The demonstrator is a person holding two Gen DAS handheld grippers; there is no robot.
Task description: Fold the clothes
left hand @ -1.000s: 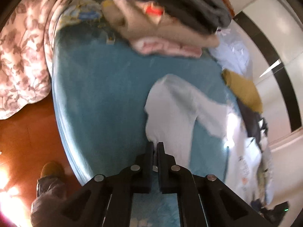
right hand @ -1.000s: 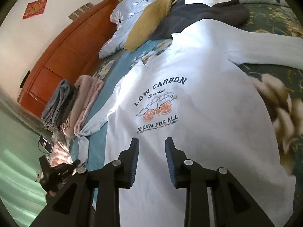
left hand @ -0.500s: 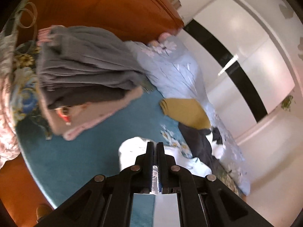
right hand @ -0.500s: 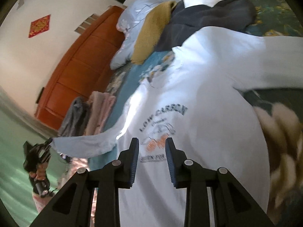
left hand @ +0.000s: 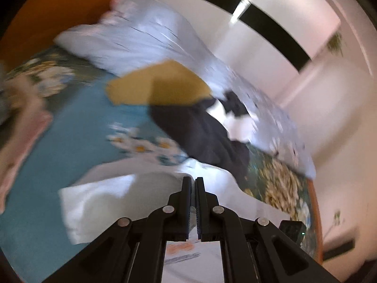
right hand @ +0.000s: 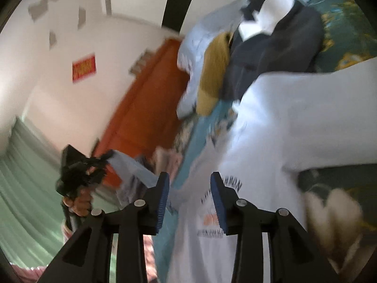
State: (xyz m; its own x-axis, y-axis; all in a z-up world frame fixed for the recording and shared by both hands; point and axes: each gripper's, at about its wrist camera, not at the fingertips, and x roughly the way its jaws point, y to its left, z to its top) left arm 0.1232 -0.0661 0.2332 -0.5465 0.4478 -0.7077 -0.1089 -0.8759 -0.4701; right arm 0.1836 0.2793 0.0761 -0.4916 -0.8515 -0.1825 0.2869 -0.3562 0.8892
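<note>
- Clearly lay spread print-side up on the teal floral bedspread (left hand: 70,141): white sweatshirt (right hand: 271,153), one sleeve (right hand: 132,165) lifted off to the side.
- Pinched that sleeve's cuff: left gripper (left hand: 193,181), jaws pressed together on white cloth, seen from the right wrist view raised in a hand (right hand: 80,202) beside the bed.
- Hovered low over the sweatshirt's printed chest: right gripper (right hand: 189,176), blue-padded jaws spread, having just been opening, nothing between them but the shirt beneath.
- Sat heaped near the head of the bed: mustard garment (left hand: 160,87) and dark garment (left hand: 200,132), against a pale blue pillow (left hand: 141,40).
- Showed at the left edge of the left wrist view, blurred: folded pink clothing (left hand: 21,141).
- Stood behind the pillow: orange-brown wooden headboard (right hand: 146,103).
</note>
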